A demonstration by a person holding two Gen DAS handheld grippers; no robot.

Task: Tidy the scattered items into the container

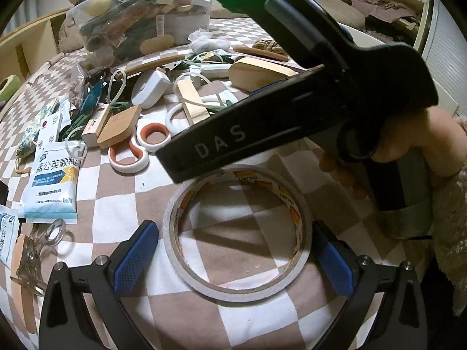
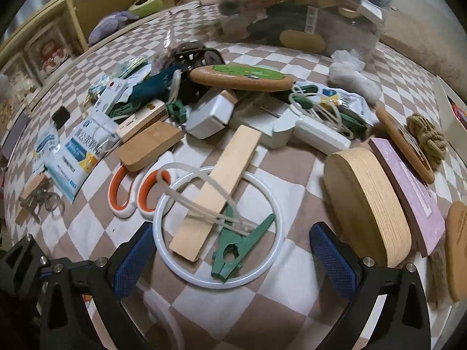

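My left gripper [image 1: 235,259] is open, its blue pads on either side of a roll of white tape [image 1: 233,293] lying flat on the checked cover. The right gripper's black body [image 1: 262,134], held by a hand [image 1: 408,145], crosses above the tape. In the right wrist view my right gripper [image 2: 233,259] is open over a white ring [image 2: 163,250], on which lie a wooden slat [image 2: 216,192] and a green clip [image 2: 230,250]. The clear plastic container [image 1: 140,20] [image 2: 292,8] stands at the back, full of items.
Orange-handled scissors [image 2: 125,192], medicine sachets [image 2: 76,157], a wooden block [image 2: 149,148], a white charger [image 2: 210,113], an oval wooden box [image 2: 367,207], a pink box [image 2: 408,192] and a rope knot [image 2: 426,137] litter the cover. Shelves [image 2: 43,46] stand on the left.
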